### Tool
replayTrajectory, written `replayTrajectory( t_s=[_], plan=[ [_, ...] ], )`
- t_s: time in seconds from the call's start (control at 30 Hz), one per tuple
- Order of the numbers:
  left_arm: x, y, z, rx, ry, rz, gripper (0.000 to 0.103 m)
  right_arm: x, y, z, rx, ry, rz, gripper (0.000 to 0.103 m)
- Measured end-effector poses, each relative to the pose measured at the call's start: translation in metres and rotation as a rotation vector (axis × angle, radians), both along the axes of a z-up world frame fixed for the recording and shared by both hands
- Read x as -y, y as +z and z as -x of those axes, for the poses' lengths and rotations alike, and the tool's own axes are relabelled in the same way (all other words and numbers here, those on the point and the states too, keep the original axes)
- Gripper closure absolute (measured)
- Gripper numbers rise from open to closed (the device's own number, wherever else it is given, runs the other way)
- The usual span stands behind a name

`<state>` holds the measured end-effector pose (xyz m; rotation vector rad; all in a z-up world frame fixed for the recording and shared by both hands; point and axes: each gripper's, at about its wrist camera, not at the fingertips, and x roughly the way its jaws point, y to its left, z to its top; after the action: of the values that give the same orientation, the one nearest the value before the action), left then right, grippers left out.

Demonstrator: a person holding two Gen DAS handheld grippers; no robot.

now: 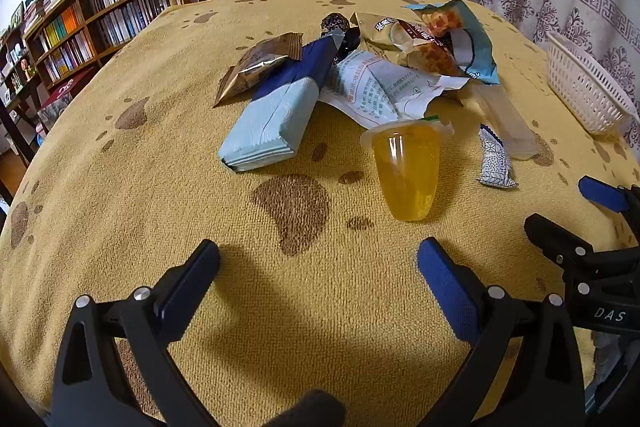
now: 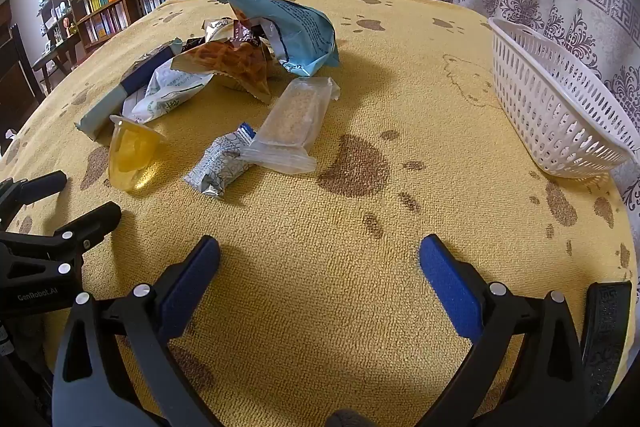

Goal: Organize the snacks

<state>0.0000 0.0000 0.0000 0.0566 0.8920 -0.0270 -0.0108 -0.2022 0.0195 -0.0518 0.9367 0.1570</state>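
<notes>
Both the left gripper (image 1: 319, 259) and right gripper (image 2: 319, 254) gape empty; the slick, squashy clear orange jelly cup (image 1: 404, 171) at one o'clock wants gentle mid-wall pinching.

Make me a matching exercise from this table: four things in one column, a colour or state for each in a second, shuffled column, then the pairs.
Things:
1. jelly cup
2. basket
3. cracker bar
4. left gripper

Descriptions:
A. white, perforated walls
B. open, holding nothing
C. orange, lying on its side
D. sealed in a clear wrapper

Pairs: 1-C, 2-A, 3-D, 4-B
</notes>
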Motion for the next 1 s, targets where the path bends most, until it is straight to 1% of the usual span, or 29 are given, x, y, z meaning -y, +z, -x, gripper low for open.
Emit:
replayTrajectory(
  t_s=[1.0],
  plan=[
    [-0.0007, -0.0013, 0.0018, 0.0, 0.004, 0.001, 0.005, 0.0001, -0.0001, 0.0003, 0.001, 0.0, -0.002, 0.002]
  ],
)
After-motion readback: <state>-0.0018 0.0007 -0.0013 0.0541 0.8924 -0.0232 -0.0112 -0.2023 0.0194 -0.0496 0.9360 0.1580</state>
